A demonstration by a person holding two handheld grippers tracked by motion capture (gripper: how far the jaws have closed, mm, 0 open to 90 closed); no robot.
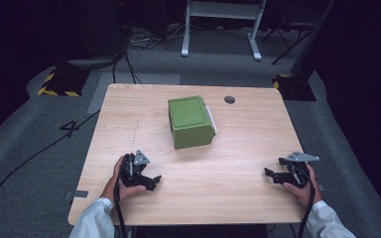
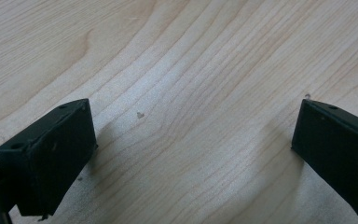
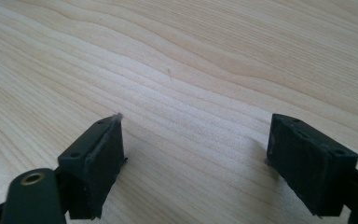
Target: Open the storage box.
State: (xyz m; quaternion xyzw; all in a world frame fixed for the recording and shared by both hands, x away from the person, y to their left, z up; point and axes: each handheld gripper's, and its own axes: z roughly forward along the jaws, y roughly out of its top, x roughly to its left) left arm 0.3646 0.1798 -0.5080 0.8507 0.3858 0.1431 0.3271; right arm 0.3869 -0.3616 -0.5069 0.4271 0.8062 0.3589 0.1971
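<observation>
High view: the green box (image 1: 191, 121) is sitting on the wooden surface (image 1: 248, 144), a little far of centre, well apart from both grippers. Something white is peeking out along its right side; what it is, I cannot tell. A small dark hole (image 1: 229, 99) is lying in the surface just to the far right of the box. The left gripper (image 1: 151, 181) is resting at the near left, a hand (image 1: 121, 183) wrapping around it, its fingers pointing right toward the middle of the surface. The right gripper (image 1: 273, 174) is resting at the near right in the other hand (image 1: 302, 187), its fingers pointing left. White sleeves are coming in at the near edge. A cable is trailing off each gripper toward the person.

Left gripper view: the two black fingers (image 2: 51, 163) are standing wide apart, released, with nothing but bare wood grain lying between them. They are hovering low over the surface, casting soft shadows on it.

Right gripper view: same picture here. The black fingers (image 3: 95, 163) are spreading wide, released, gripping nothing, with pale wood running between and beyond them. A brass-ringed hole is showing on the gripper body at the lower left of this view.
</observation>
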